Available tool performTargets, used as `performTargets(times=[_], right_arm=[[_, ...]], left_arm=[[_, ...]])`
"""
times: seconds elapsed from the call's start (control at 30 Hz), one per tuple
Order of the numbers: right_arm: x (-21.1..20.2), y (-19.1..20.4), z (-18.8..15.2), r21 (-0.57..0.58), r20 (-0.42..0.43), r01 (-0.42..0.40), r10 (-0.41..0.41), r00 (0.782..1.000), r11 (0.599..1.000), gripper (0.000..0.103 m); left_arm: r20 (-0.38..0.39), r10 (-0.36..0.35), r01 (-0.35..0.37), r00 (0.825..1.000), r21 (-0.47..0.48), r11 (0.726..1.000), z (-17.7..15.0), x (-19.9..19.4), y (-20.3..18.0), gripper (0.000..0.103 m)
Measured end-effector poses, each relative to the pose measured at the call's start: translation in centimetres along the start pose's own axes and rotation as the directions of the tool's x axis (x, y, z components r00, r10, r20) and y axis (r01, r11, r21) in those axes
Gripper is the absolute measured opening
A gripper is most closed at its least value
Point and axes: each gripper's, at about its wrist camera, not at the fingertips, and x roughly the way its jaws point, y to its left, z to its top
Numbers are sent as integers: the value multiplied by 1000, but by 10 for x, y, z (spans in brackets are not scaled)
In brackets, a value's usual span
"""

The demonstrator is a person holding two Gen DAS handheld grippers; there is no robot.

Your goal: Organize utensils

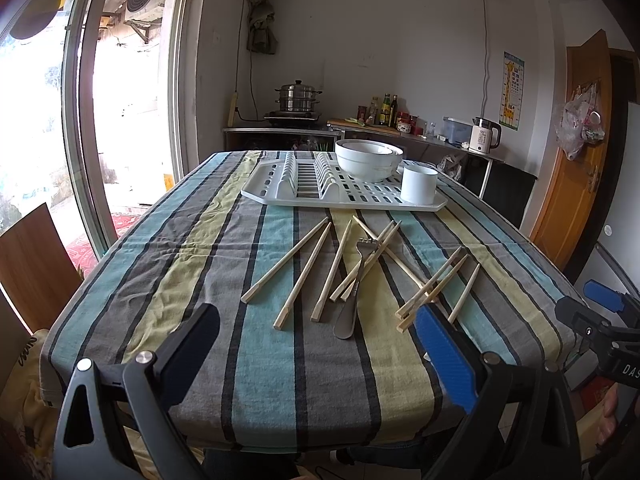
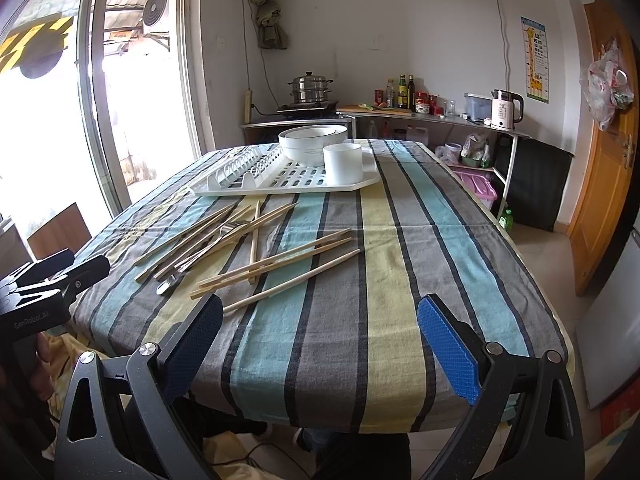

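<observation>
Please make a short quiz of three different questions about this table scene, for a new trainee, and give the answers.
1. True or false: the metal fork lies among the wooden chopsticks on the striped tablecloth.
2. What stands on the white plastic drying rack? A) only a kettle B) stacked white bowls and a white cylindrical cup C) nothing
3. Fill in: the left gripper and the right gripper are both ____.

Key: 1 true; 2 B; 3 open
</observation>
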Motion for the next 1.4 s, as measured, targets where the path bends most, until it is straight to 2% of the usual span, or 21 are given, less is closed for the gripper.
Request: performTargets(times=[0.53, 0.83, 1.2, 1.3, 1.37, 1.4], right_arm=[[0, 0, 3, -2, 1, 1, -1, 1000, 1000, 98], [3, 1, 4, -2, -5, -3, 3, 1000, 1000, 98], [31, -1, 16, 2, -37, -30, 30, 999, 1000, 98], [41, -5, 22, 16, -47, -33, 34, 998, 999, 98], [49, -9, 26, 34, -63, -38, 40, 997, 999, 92], [54, -12, 28, 43, -75, -42, 46, 996, 998, 89]], left_arm=[[-1, -6, 6, 1000, -1, 1000, 2, 0, -2, 100], [-26, -16, 16, 1000, -2, 1000, 3, 8, 1, 100], [-88, 1, 3, 996, 43, 999, 25, 45, 14, 100], [-90, 11, -6, 996, 57, 998, 35, 56, 19, 97], [-103, 28, -22, 994, 62, 998, 42, 66, 23, 97], [-116, 13, -6, 993, 64, 998, 45, 71, 25, 97]])
